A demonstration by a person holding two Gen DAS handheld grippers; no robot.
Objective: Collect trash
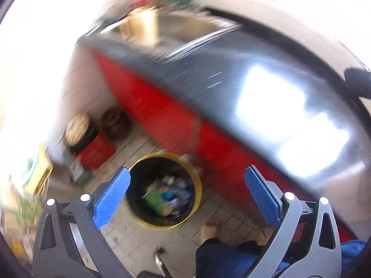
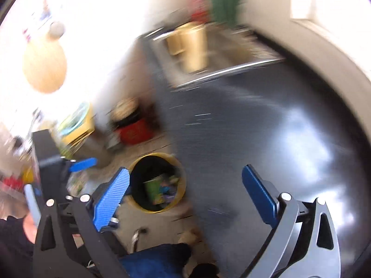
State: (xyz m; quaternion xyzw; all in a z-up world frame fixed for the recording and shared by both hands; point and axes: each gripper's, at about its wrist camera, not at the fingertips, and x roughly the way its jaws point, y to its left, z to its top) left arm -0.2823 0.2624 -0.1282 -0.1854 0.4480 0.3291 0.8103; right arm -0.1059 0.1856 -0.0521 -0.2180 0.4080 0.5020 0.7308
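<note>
Two grippers, left (image 1: 187,183) and right (image 2: 185,180), fingers wide and empty, above dark countertop (image 2: 266,127), tiled floor (image 1: 143,148), yellow-rimmed bin (image 1: 196,176).

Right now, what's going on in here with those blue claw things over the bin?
A person is collecting trash with a two-finger gripper in each hand. Both the left gripper and the right gripper are open and hold nothing. Below them on the floor stands a yellow-rimmed bin with colourful wrappers already inside, next to a dark countertop over red cabinets. The pictures are blurred, so the hands seem to be moving.
</note>
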